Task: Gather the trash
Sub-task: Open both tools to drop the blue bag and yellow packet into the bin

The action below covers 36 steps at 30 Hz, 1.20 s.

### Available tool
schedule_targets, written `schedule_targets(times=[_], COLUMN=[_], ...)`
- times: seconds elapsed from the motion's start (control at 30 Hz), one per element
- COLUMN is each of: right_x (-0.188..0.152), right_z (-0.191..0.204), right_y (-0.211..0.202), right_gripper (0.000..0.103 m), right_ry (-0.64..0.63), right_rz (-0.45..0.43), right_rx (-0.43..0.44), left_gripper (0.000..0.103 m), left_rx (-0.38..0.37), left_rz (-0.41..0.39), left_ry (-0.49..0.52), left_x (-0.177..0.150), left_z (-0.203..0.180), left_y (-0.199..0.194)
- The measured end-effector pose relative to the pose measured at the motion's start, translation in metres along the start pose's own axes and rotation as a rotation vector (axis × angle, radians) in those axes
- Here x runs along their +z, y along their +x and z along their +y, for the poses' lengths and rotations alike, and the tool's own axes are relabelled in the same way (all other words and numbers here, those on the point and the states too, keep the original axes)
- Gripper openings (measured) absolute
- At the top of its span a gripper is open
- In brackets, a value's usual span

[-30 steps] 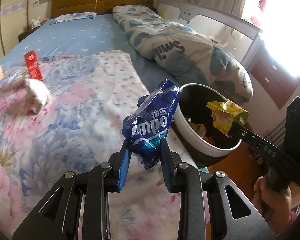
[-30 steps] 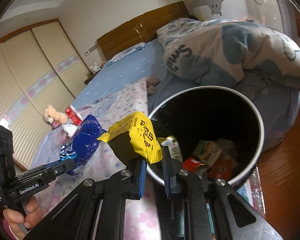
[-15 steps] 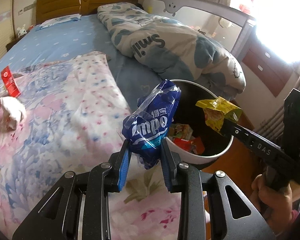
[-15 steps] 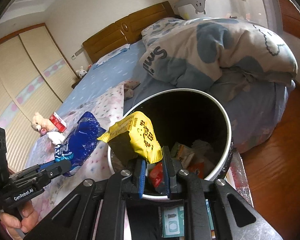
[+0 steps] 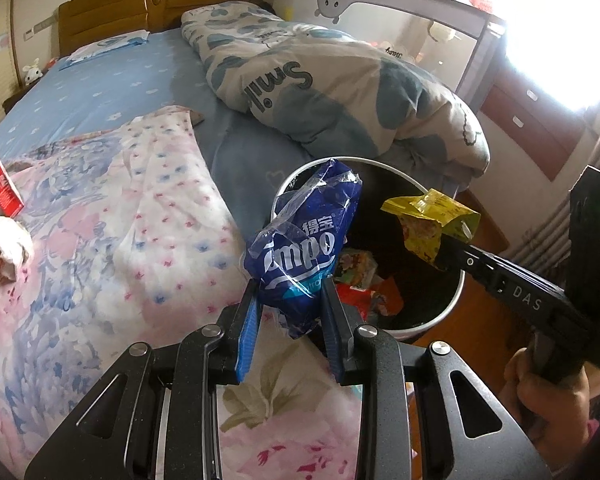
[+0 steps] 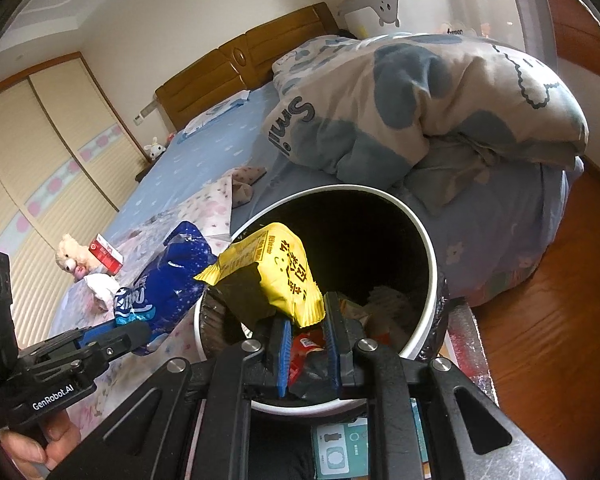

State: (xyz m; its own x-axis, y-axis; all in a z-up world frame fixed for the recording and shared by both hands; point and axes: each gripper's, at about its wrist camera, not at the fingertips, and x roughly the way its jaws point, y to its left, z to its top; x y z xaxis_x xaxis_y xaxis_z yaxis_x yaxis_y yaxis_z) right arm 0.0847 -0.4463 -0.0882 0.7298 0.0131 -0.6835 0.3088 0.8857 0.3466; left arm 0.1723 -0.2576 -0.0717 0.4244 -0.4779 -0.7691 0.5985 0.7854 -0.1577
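the step in hand looks like the drop-off: both pieces of trash are lifted and carried to the bin, neither released yet.

the left gripper (image 5: 290, 314) is pinching the lower end of a crumpled blue tissue wrapper (image 5: 306, 248), its blue pads pressed into the plastic on both sides. the wrapper stands up from the jaws and, in the left wrist view, hangs at the near left rim of the trash bin (image 5: 452, 300), partly over the flowered bedspread (image 5: 100, 240) rather than squarely over the opening.

the right gripper (image 6: 306, 350) is pinching a yellow snack wrapper (image 6: 276, 268) by its lower corner, jaws nearly together on the thin foil. this wrapper sits above the dark mouth of the bin, which already holds red and mixed packets at the bottom.

judging from this, the yellow wrapper is placed to fall in once the right jaws spread. the blue one likely needs a short shift to the right, further over the opening, before the left jaws part, or it could catch the rim and slide onto the bed.

2 more items lie far left on the bedspread: a red carton (image 5: 2, 190) and a crumpled white tissue (image 5: 6, 242), so more collecting seems to remain.
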Motion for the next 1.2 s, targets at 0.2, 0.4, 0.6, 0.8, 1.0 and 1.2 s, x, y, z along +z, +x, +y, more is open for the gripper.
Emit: schedule_targets(times=[0.2, 0.4, 0.6, 0.8, 1.0, 1.2], right_x=[0.004, 0.006, 0.011, 0.016, 0.016, 0.015], right_z=[-0.002, -0.002, -0.004, -0.002, -0.003, -0.003], right_y=[0.003, 0.005, 0.009, 0.013, 0.011, 0.001], right_gripper=[0.015, 0.016, 0.019, 0.029, 0.047, 0.051], right_ry=[-0.002, -0.007, -0.001, -0.01, -0.009, 0.013], right_rz=[0.014, 0.016, 0.019, 0.035, 0.029, -0.006], right_rx=[-0.01, -0.016, -0.026, -0.037, -0.054, -0.05], left_gripper=[0.027, 0.027, 0.028, 0.034, 0.047, 0.053], left_rx=[-0.003, -0.009, -0.01, -0.026, -0.036, -0.052], left_rz=[0.007, 0.013, 0.022, 0.024, 0.023, 0.01], left_ry=[0.005, 0.009, 0.013, 0.019, -0.011, -0.032], left_x=[0.002, 0.004, 0.006, 0.009, 0.008, 0.002], left_z=[-0.004, -0.005, -0.006, -0.005, 0.004, 0.008], left_y=[0.005, 0.008, 0.011, 0.014, 0.012, 0.004])
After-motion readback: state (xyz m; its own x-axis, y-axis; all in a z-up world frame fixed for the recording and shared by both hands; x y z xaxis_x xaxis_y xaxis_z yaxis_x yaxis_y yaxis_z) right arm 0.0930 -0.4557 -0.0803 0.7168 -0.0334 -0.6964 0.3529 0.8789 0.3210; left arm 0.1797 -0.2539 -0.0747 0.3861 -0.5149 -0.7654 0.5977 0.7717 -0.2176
